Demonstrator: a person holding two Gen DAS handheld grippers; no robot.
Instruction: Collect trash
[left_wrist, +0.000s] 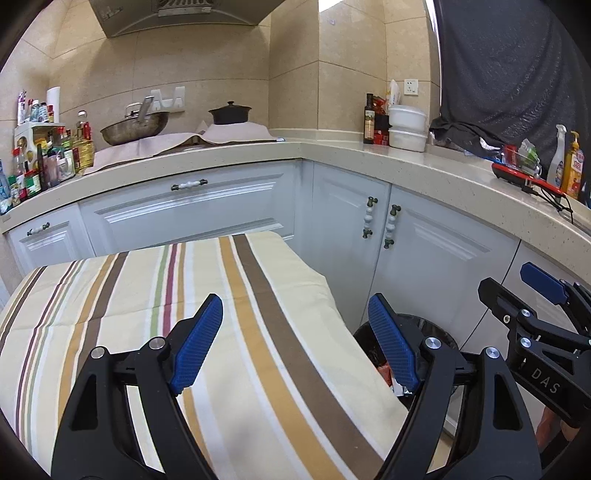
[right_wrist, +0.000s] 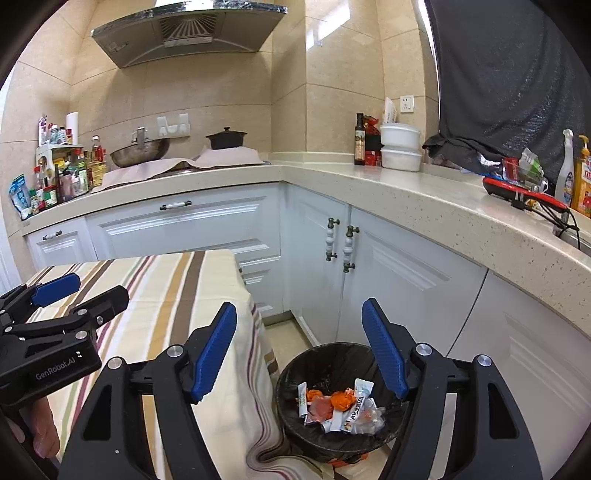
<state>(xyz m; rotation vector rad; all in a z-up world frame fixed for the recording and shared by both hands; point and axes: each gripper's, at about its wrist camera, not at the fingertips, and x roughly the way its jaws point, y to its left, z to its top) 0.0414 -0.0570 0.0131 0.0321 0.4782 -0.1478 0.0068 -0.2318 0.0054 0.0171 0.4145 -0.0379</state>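
Observation:
A round bin with a black liner (right_wrist: 291, 373) stands on the floor beside the table and holds several crumpled wrappers, orange and white trash (right_wrist: 338, 404). My right gripper (right_wrist: 299, 332) is open and empty, held above the bin's near-left rim. My left gripper (left_wrist: 295, 325) is open and empty over the right part of the striped tablecloth (left_wrist: 147, 295). In the left wrist view the bin (left_wrist: 436, 328) shows partly behind the right finger. The right gripper shows at that view's right edge (left_wrist: 517, 291). The left gripper shows at the right wrist view's left edge (right_wrist: 88, 288).
White cabinets (right_wrist: 399, 280) and a beige L-shaped counter (right_wrist: 424, 199) stand behind the bin. On the counter are a wok (right_wrist: 138, 151), a black pot (right_wrist: 226, 138), bottles, white bowls (right_wrist: 400, 147) and a red tray (right_wrist: 524, 194). The tablecloth (right_wrist: 236, 369) hangs next to the bin.

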